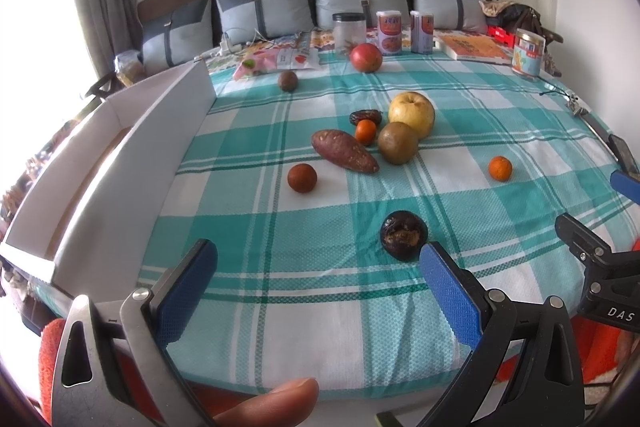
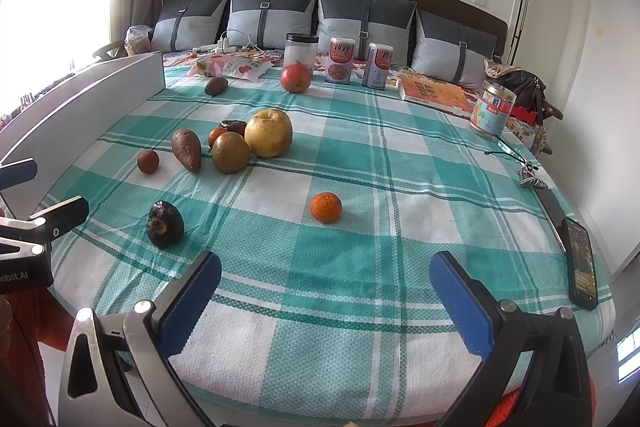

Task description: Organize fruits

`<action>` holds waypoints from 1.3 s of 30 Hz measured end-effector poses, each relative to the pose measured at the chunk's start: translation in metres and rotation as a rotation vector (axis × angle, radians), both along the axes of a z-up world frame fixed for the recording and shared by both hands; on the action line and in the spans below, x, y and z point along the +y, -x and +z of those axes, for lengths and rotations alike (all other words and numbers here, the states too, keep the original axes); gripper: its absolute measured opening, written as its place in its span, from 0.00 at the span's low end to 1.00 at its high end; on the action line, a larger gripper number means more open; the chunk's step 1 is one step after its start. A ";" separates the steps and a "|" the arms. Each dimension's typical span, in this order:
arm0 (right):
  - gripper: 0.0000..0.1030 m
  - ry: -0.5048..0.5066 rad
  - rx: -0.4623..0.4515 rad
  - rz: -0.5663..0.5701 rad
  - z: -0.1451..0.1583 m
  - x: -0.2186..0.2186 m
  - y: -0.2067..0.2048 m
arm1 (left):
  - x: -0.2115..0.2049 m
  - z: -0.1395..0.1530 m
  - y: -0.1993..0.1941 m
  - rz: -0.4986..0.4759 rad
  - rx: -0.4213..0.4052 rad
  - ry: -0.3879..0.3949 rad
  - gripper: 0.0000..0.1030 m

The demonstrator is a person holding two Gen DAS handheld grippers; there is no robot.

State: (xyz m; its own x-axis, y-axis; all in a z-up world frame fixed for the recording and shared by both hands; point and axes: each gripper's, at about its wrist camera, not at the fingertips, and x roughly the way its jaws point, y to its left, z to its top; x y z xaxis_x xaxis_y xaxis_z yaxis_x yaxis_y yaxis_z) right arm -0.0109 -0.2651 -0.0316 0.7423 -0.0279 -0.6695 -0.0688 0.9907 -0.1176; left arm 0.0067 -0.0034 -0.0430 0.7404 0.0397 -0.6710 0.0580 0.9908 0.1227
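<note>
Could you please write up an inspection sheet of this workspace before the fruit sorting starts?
Surface: teal checked cloth over a bed, lying flat.
Job's things: white box at the left edge, inside hidden; yellow apple, brown round fruit, sweet potato clustered mid-cloth; lone orange; dark shrivelled fruit nearest; red fruit far.
Clutter: clear jar, two cans, book, phone.
Grippers: left tongs and right tongs open, empty.
Cables: white charger lead by pillows.
Surroundings: four grey pillows, headboard, curtain.
</note>
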 end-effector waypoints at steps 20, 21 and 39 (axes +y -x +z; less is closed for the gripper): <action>1.00 -0.009 0.060 0.016 -0.014 0.006 -0.013 | 0.028 -0.046 -0.042 0.097 0.145 0.005 0.99; 1.00 -0.017 0.061 0.028 -0.016 0.008 -0.015 | 0.028 -0.050 -0.047 0.100 0.149 -0.002 0.99; 1.00 -0.047 0.240 0.046 -0.075 0.009 -0.042 | 0.044 -0.078 -0.061 0.099 0.213 0.117 1.00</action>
